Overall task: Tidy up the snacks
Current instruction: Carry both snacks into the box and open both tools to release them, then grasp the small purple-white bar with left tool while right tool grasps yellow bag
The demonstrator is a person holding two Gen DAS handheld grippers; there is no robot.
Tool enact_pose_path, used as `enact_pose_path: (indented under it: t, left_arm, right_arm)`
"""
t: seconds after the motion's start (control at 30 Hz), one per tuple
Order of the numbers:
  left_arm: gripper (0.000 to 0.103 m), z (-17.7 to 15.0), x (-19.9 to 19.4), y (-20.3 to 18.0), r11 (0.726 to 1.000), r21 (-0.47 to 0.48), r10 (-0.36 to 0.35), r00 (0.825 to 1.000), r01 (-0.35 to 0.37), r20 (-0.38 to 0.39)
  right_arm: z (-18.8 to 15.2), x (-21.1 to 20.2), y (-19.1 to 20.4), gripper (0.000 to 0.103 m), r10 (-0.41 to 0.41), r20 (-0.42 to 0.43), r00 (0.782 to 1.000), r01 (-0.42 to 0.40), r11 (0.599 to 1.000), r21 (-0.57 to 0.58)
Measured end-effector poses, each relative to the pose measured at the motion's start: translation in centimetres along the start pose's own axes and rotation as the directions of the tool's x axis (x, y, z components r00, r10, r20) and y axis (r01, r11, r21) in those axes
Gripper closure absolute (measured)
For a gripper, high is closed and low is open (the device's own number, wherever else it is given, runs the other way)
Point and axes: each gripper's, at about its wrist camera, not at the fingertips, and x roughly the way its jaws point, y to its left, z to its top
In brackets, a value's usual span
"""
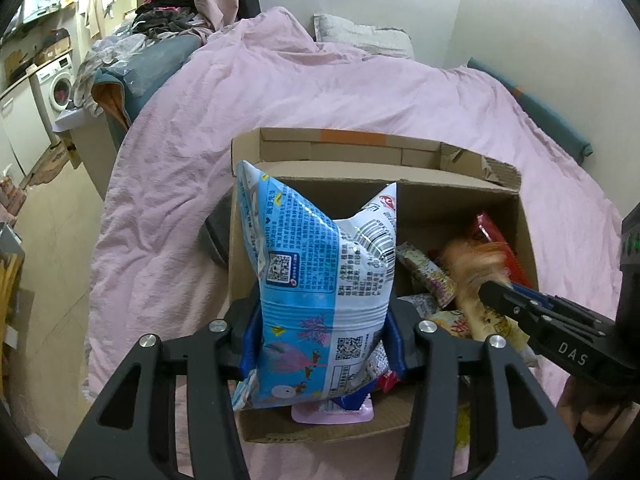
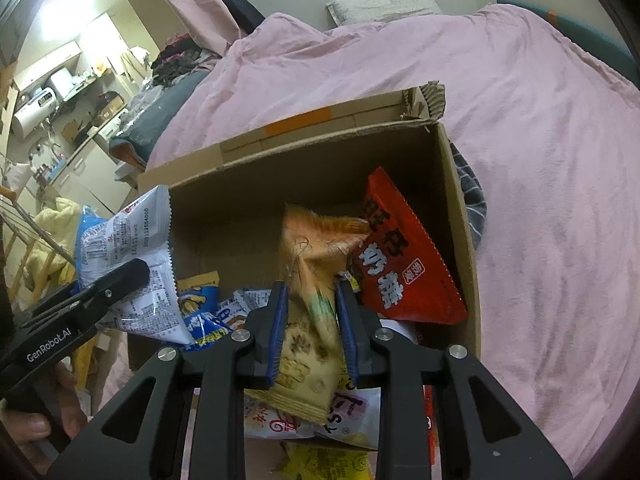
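Observation:
My left gripper (image 1: pixel 322 338) is shut on a puffy blue and white snack bag (image 1: pixel 316 256), which stands upright over the near left corner of an open cardboard box (image 1: pixel 460 196). In the right wrist view the same bag (image 2: pixel 128 248) hangs at the box's left wall. My right gripper (image 2: pixel 312 320) is shut on a long yellow and orange snack packet (image 2: pixel 312 252) inside the box (image 2: pixel 280 176). A red packet (image 2: pixel 404 264) leans against the right wall. Several other packets lie on the bottom.
The box sits on a bed with a rumpled pink duvet (image 1: pixel 320 92) and a grey pillow (image 1: pixel 360 36) at the head. A pile of clothes (image 1: pixel 168 16) and a washing machine (image 1: pixel 60 84) are far left. A hand (image 2: pixel 36 428) holds the left gripper's handle.

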Motion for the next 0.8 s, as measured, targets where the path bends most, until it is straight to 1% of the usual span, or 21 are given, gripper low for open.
enact_pose_path:
  t: [0.07,0.13,0.17,0.2,0.23,0.27,0.3,0.37,0.5,0.7,0.8]
  left_arm:
    - [0.048,0.0,-0.2,-0.2,1.0,0.017,0.008,1.0,-0.008,0.012]
    - [0.036,0.0,-0.4,-0.4,0.999,0.038,0.028,0.999,-0.029,0.019]
    - [0.028,0.0,-0.5,-0.5,0.999,0.039,0.031,0.999,-0.032,0.027]
    - [0.023,0.0,-0.7,-0.5,0.999,0.034,0.033,0.999,-0.034,0.036]
    - [0.015,0.1,-0.8,-0.4,0.999,0.027,0.033,0.999,-0.034,0.041]
    - [0.011,0.1,-1.0,-0.3,0.999,0.016,0.03,0.998,-0.031,0.049]
    - [0.01,0.2,-1.1,-0.2,1.0,0.008,0.025,0.998,-0.025,0.054]
    - [0.01,0.2,-1.3,-0.2,1.0,0.006,0.015,0.998,-0.015,0.059]
    - [0.01,0.0,-1.4,-0.3,0.999,0.021,0.03,0.997,-0.031,0.069]
    - [0.01,-0.5,-2.1,-0.4,1.0,0.007,0.021,0.998,-0.021,0.058]
    - [0.01,-1.1,-3.0,-1.0,0.999,0.031,0.021,0.998,-0.022,0.059]
  right_arm:
    - [0.2,-0.2,-0.2,0.075,0.017,0.007,1.0,-0.018,1.0,0.012]
    - [0.3,-0.4,-0.3,0.074,0.024,0.014,1.0,-0.024,0.999,0.021]
    - [0.3,-0.4,-0.4,0.073,0.024,0.016,1.0,-0.024,0.999,0.024]
    - [0.4,-0.5,-0.5,0.067,0.024,0.018,1.0,-0.025,0.999,0.028]
    - [0.4,-0.6,-0.6,0.046,0.029,0.021,0.999,-0.03,0.999,0.033]
    - [0.4,-0.8,-0.8,0.036,0.035,0.036,0.999,-0.037,0.998,0.046]
    - [0.4,-1.0,-0.8,0.025,0.036,0.05,0.998,-0.038,0.998,0.051]
    - [0.6,-1.4,-0.8,0.025,0.032,0.062,0.998,-0.035,0.998,0.047]
    - [0.8,-1.6,-1.1,0.025,0.031,0.064,0.997,-0.035,0.998,0.054]
    - [0.8,-2.8,-1.3,0.025,0.018,0.088,0.996,-0.024,0.998,0.065]
    - [0.5,-3.9,-1.4,0.025,0.017,0.096,0.995,-0.025,0.997,0.077]
